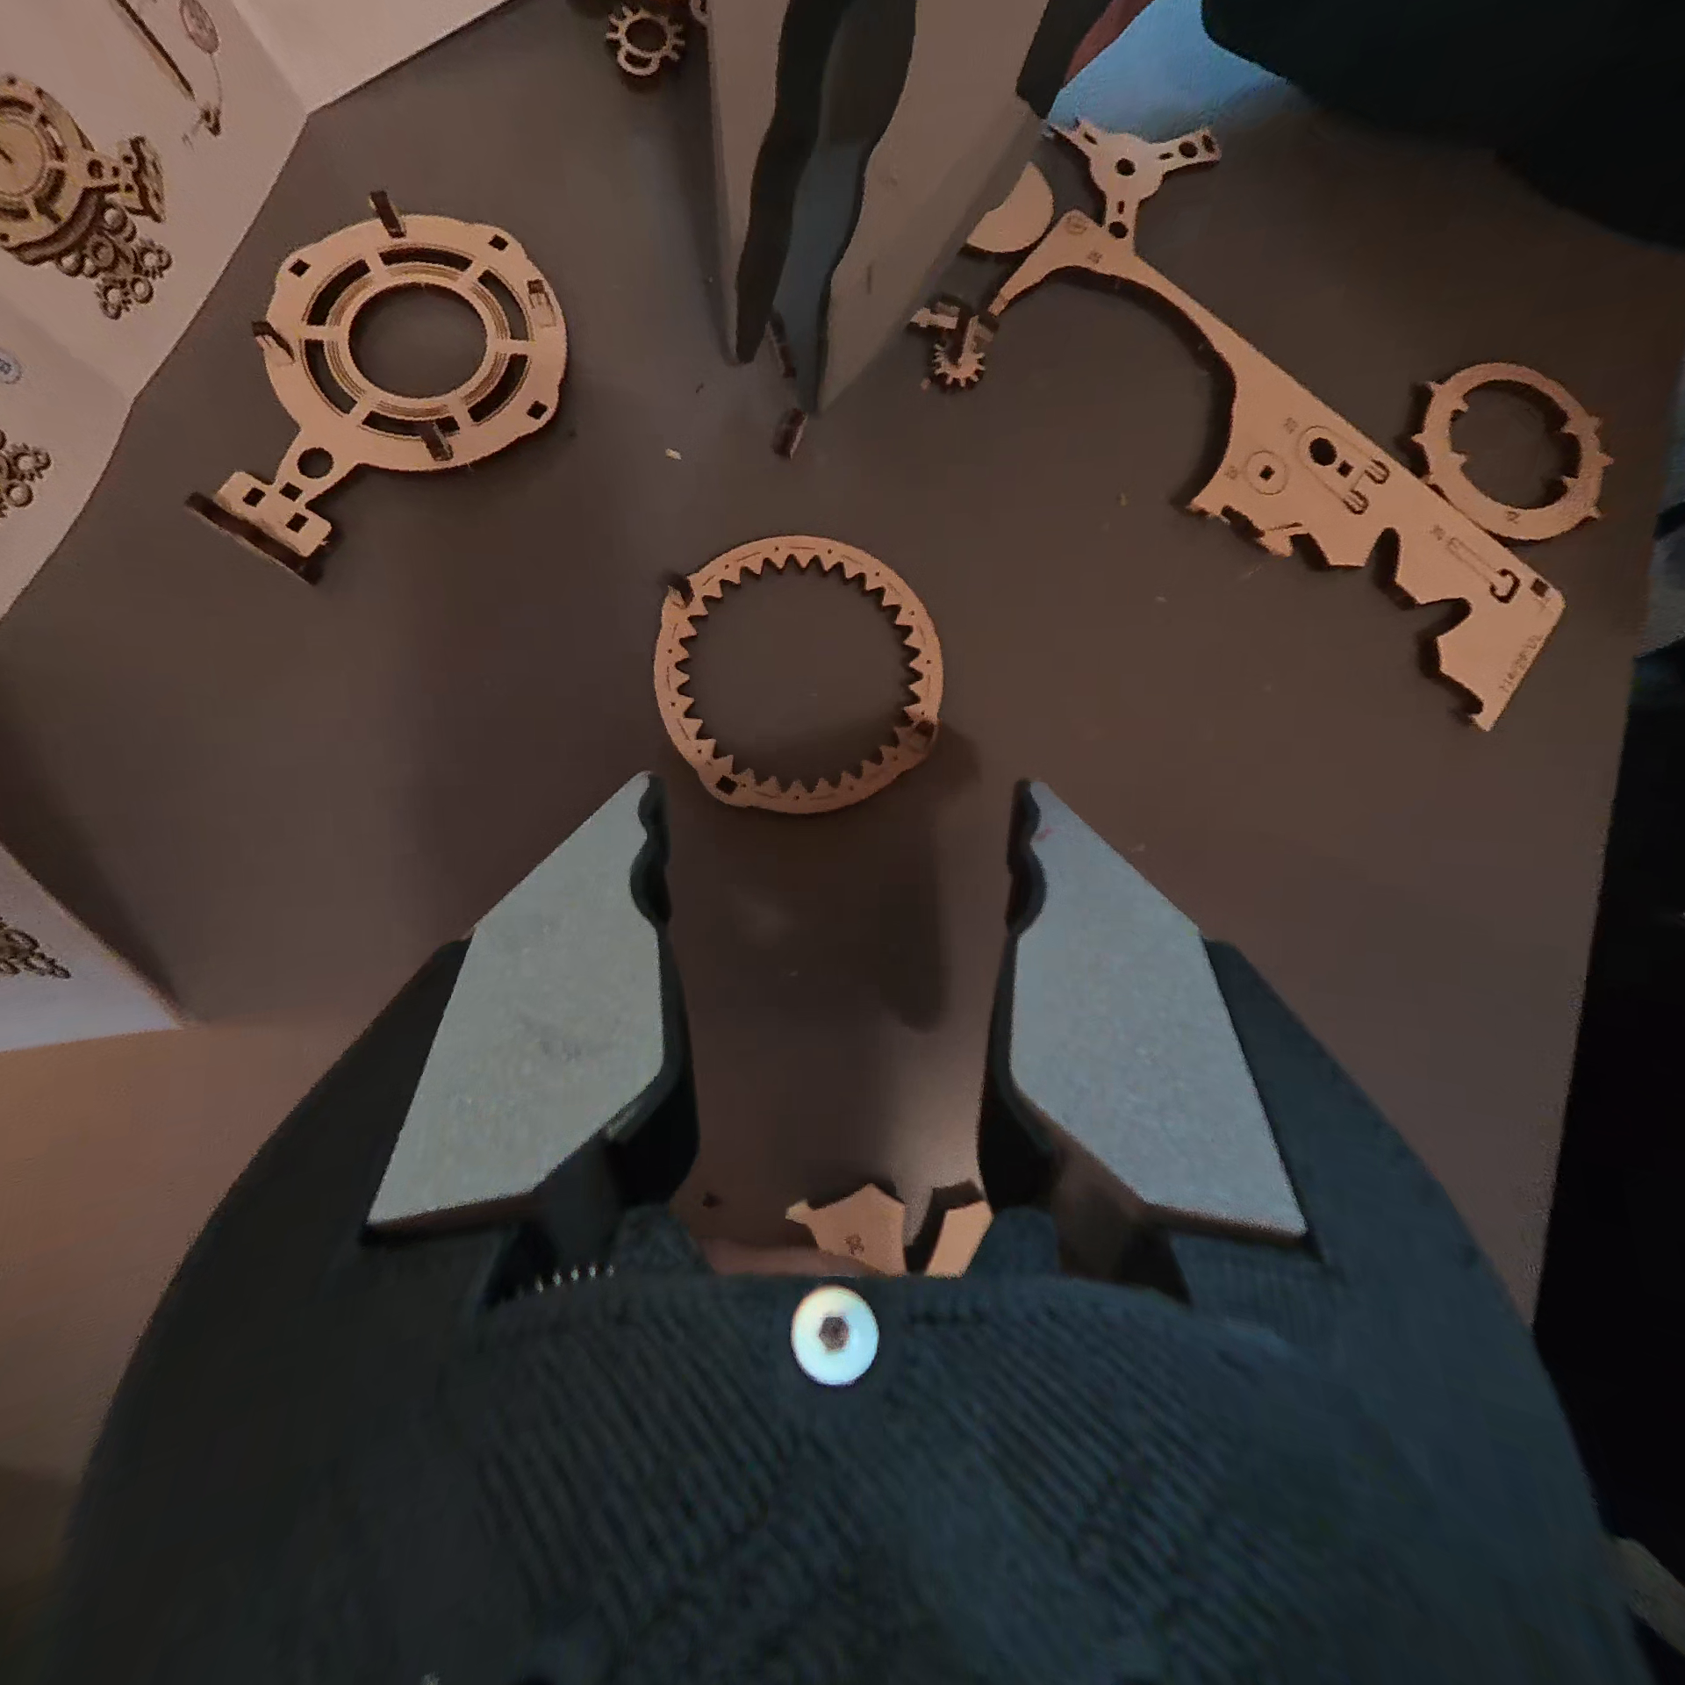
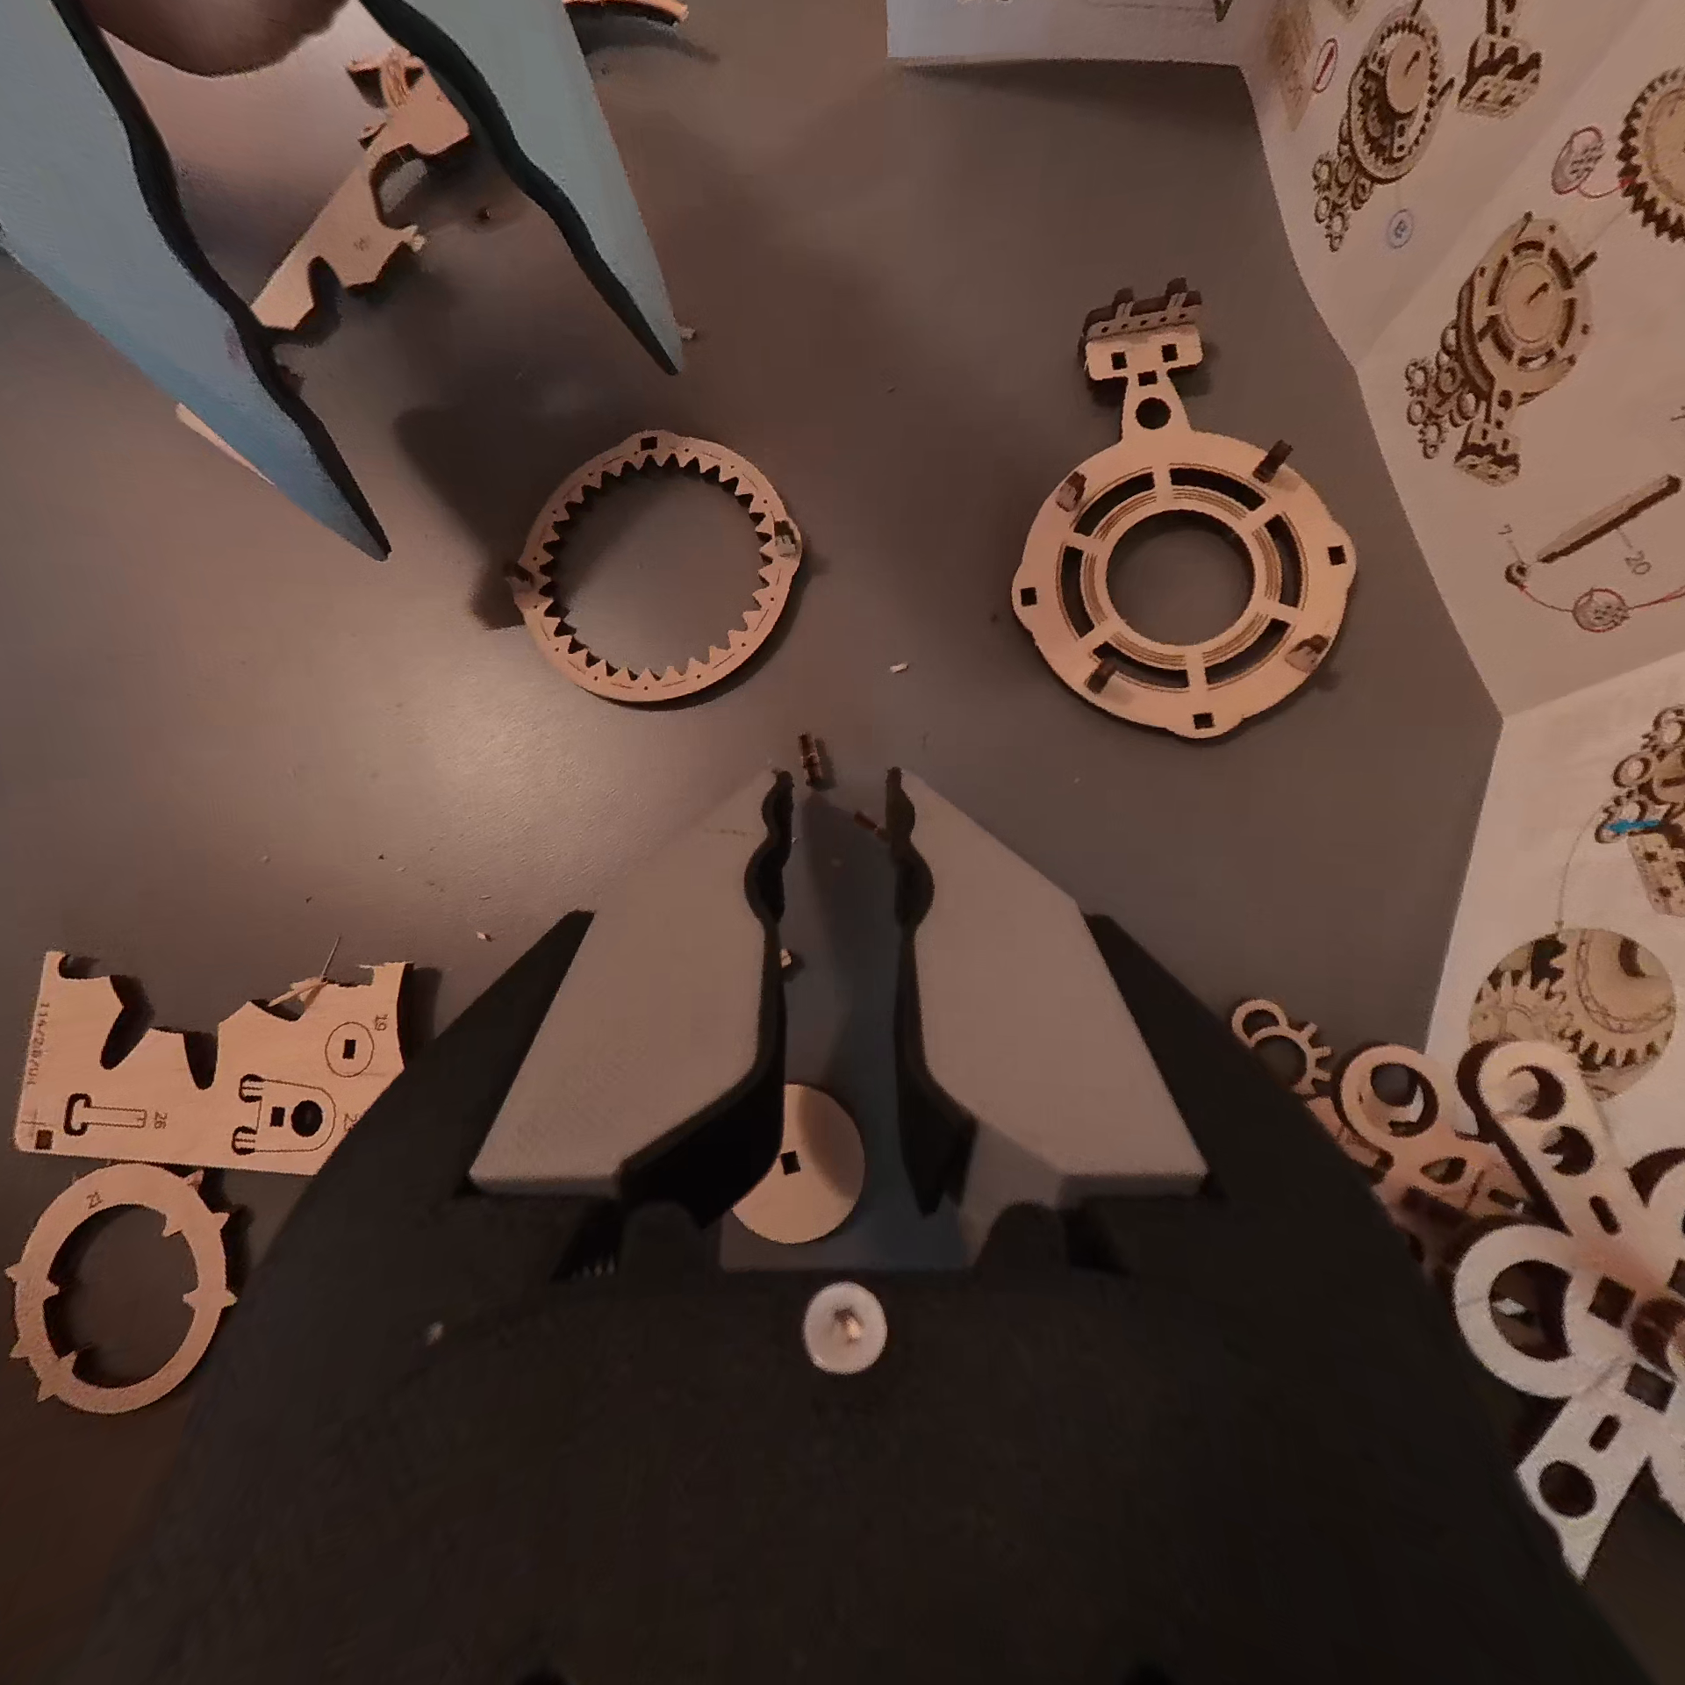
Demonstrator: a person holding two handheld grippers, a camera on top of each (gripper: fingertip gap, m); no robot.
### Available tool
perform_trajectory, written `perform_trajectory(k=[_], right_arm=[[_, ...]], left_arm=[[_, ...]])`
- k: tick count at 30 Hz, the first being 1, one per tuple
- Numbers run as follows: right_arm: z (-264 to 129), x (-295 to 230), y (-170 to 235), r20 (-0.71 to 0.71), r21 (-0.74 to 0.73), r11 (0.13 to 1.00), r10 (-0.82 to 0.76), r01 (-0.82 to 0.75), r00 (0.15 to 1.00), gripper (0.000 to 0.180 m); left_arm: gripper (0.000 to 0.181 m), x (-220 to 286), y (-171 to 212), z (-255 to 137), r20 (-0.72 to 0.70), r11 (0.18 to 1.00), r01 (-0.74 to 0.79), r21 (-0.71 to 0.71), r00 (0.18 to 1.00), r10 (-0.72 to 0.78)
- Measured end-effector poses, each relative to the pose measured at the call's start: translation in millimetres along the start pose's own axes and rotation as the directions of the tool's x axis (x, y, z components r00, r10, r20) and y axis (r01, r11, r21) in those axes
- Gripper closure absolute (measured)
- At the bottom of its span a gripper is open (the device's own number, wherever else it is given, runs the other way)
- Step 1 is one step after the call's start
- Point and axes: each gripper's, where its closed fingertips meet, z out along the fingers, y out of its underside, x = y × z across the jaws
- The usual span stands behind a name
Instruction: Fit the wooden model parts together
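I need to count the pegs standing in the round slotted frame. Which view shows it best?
The right wrist view: the round slotted frame lies unblocked, pegs distinct. The left wrist view shows it whole too, but dimmer and more distorted.

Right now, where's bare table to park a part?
Free: the strip between the toothed ring and slotted round frame, and below the ring, left of the right gripper. Crowded: the loose gear pile by the instruction sheet.

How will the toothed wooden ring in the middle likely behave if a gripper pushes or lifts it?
The toothed ring looks thin and flat on the table, so it would likely slide, not roll. Its narrow band suggests it is light, stiff and probably breakable. Lying flush, its edge seems hard to grip.
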Motion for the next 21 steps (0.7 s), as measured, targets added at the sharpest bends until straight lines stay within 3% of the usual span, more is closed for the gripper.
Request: perform_trajectory(k=[6,10,13,21], right_arm=[[3,-4,-2,0.026,0.003,1.0,0.004,-0.004,1.0,0.162],[3,-14,-10,0.064,0.034,0.999,-0.017,0.015,0.998,0.162],[-3,-46,-23,0.184,0.108,0.989,-0.124,0.105,0.975,0.158],[33,-66,-20,0.132,0.005,0.956,-0.291,0.293,0.948,0.152]], left_arm=[[0.119,4,3,-3,-0.023,0.997,-0.057,0.057,0.998,0.058],[0.12,1,11,7,-0.005,0.998,-0.068,0.014,0.998,0.068],[0.123,-2,12,6,0.01,0.997,-0.071,0.016,0.997,0.071],[0.125,-2,9,8,0.002,0.998,-0.045,0.035,0.999,0.045]])
